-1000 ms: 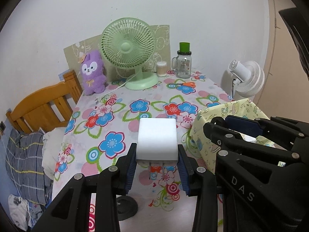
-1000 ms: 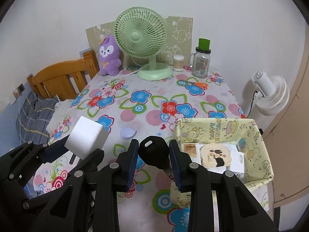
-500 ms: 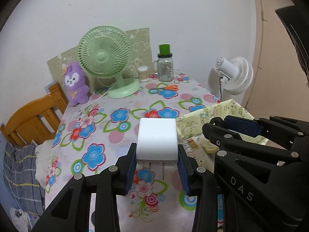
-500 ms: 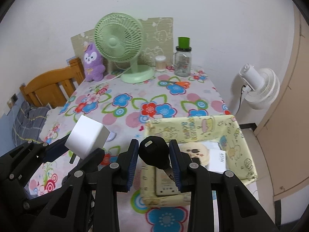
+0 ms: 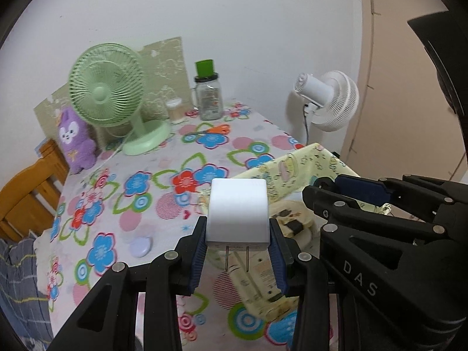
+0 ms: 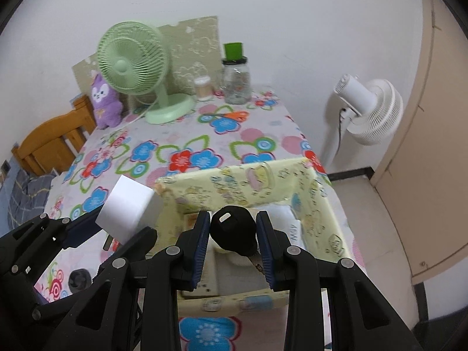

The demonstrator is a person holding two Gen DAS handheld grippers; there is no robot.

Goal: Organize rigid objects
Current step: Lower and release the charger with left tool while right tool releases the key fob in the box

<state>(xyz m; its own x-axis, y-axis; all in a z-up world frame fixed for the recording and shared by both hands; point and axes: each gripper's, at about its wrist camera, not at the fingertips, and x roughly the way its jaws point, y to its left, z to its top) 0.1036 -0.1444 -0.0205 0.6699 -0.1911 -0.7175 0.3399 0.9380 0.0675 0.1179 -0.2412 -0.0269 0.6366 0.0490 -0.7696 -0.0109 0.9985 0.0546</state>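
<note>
Charger (image 5: 237, 210), white, stiff, light and smooth-sided, sits clamped by its flat flanks in the left tool (image 5: 237, 251), prongs down; right tool (image 6: 233, 244) pinches a black key (image 6: 232, 229) above the yellow box (image 6: 239, 184).

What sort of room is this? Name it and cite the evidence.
Probably a small bedroom: a wooden bed frame with plaid bedding beside a table in a floral cloth, and a purple plush toy.
</note>
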